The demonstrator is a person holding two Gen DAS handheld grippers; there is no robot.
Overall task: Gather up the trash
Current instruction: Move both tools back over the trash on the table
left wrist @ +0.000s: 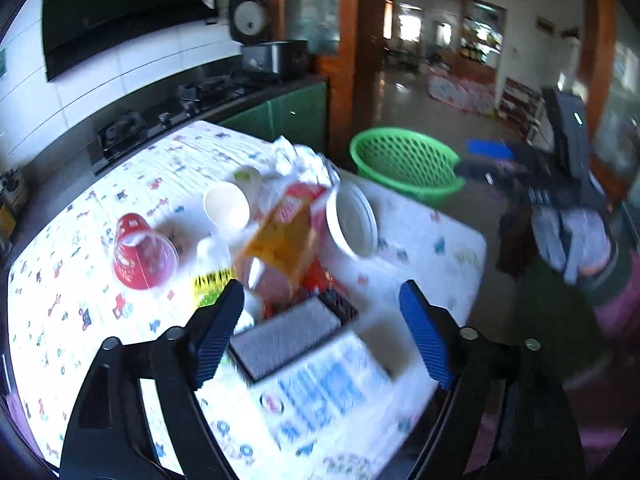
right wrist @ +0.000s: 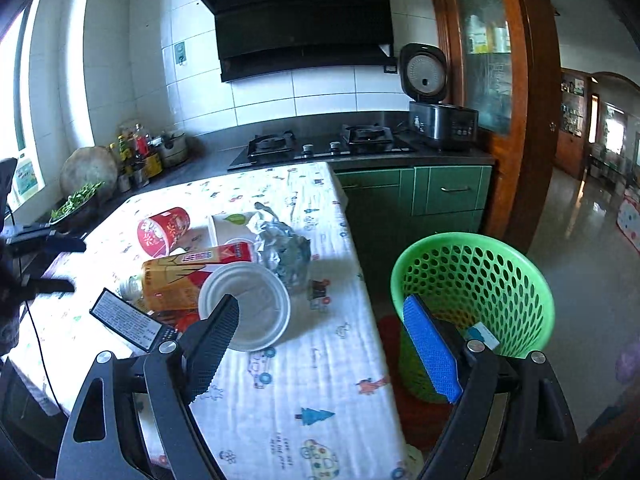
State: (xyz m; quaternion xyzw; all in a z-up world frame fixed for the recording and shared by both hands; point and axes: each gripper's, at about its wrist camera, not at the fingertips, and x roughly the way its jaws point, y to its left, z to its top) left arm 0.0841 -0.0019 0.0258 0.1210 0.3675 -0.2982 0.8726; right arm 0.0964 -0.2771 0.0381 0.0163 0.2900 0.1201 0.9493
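Trash lies on a patterned tablecloth [right wrist: 288, 392]: a red cup [right wrist: 163, 229] on its side, a yellow bottle [right wrist: 176, 276], a white bowl [right wrist: 245, 305], crumpled foil [right wrist: 282, 244], a white paper cup [right wrist: 230, 224] and a black-and-grey packet [right wrist: 127, 319]. A green basket [right wrist: 474, 280] stands on the floor right of the table, a small blue-white item inside. My left gripper [left wrist: 322, 298] is open over the grey packet [left wrist: 286, 334] and a white-blue carton [left wrist: 326, 386]. My right gripper [right wrist: 320, 316] is open, empty, by the table's right edge, near the bowl.
A gas hob [right wrist: 320, 146], a rice cooker with its lid up [right wrist: 440, 120] and green cabinets [right wrist: 448, 196] stand behind the table. Bottles and greens [right wrist: 132, 152] sit at the left counter. An open doorway [right wrist: 592, 184] leads right.
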